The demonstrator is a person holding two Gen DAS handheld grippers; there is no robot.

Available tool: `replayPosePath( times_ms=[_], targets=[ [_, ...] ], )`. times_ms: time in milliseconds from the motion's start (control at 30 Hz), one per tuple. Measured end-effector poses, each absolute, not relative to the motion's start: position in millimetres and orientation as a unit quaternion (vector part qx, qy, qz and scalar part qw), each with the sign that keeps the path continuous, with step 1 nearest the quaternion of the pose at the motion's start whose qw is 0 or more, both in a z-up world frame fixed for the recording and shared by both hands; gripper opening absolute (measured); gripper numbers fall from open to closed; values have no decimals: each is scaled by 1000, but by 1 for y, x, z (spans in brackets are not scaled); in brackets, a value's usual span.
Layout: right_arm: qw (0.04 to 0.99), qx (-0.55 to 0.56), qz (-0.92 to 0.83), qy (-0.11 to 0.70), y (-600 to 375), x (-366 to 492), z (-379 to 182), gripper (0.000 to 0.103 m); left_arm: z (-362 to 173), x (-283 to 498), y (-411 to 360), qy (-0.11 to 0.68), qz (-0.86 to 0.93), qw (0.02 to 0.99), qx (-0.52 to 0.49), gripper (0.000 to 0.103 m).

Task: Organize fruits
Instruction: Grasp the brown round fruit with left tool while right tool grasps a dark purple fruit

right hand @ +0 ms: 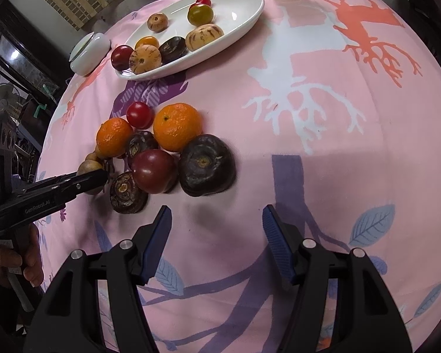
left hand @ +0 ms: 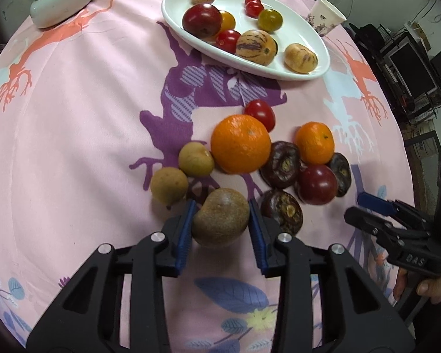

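My left gripper is shut on a brown, rough-skinned fruit, with both blue pads against its sides, low over the pink tablecloth. Just beyond lies a loose pile: two small tan fruits, a large orange, a smaller orange, a red tomato, a dark red one and several dark brown round pieces. A white oval plate farther back holds several fruits. My right gripper stands open over bare cloth, right of the pile, with nothing between its fingers.
A paper cup stands right of the plate and a white lidded dish sits at the back left. The round table's edge curves down on the right, with shelves and screens beyond. A hand grips the left tool.
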State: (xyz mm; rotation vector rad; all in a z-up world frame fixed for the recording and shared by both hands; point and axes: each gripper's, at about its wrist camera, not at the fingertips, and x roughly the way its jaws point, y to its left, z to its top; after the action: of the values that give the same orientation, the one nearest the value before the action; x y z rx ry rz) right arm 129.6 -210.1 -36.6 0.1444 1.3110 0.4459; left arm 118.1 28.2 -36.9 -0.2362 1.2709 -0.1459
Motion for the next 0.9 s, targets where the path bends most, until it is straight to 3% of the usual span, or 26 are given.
replayPosePath(
  times_ms=[333,400,433,900],
  targets=[
    [788,-22,214,577,-178,149,-42,64,-49,107,29,607,-67,784,-110,36],
    [788,-41,218,574,-174,154,-43,56,-50,106,30,606,-68,784,-111,36],
    [787,-43,229,571,-172,154,-43,45,-50,106,31,606,-69,785,-112,36],
    [778,-13,219,588,-191,135,-38,45,-48,104,31,604,-58,786,-116,36]
  ],
)
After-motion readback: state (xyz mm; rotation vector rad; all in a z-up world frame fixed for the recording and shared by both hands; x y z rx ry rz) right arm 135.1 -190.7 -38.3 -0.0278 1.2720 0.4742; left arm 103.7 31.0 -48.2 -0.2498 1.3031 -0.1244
